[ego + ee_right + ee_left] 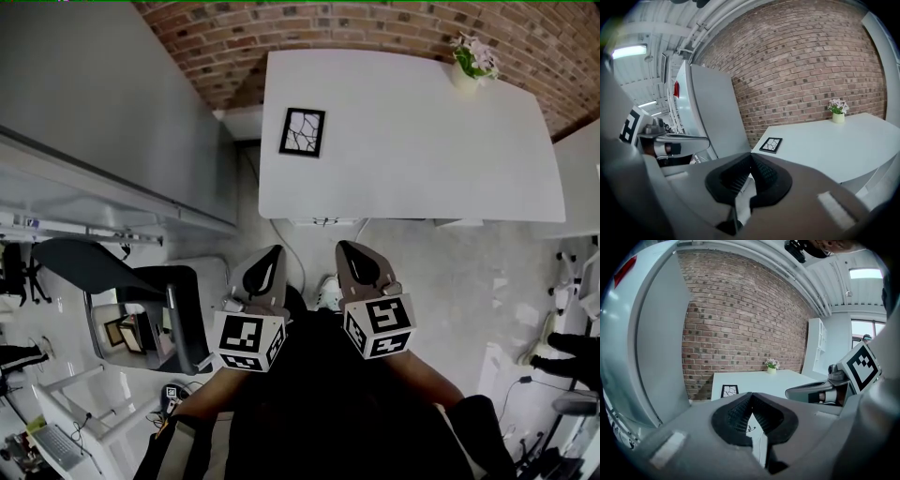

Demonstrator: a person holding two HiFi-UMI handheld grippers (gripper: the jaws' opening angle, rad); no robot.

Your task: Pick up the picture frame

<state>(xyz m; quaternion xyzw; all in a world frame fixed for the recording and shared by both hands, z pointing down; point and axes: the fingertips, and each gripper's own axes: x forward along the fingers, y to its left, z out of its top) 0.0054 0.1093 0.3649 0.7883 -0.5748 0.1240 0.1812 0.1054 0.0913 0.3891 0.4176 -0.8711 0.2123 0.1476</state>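
A black picture frame [303, 132] with a white cracked-line print lies flat near the left end of the white table [422, 159]. It also shows small in the left gripper view as the frame [729, 391] and in the right gripper view as the frame [771, 145]. My left gripper [274, 255] and right gripper [350, 249] hover side by side over the floor, well short of the table's near edge. Both are shut and hold nothing. Each points toward the table.
A small pot of flowers [472, 62] stands at the table's far right corner, against the brick wall [375, 23]. A tall grey cabinet [103, 112] fills the left side. Desks, chairs and cables [141, 319] crowd the floor at lower left.
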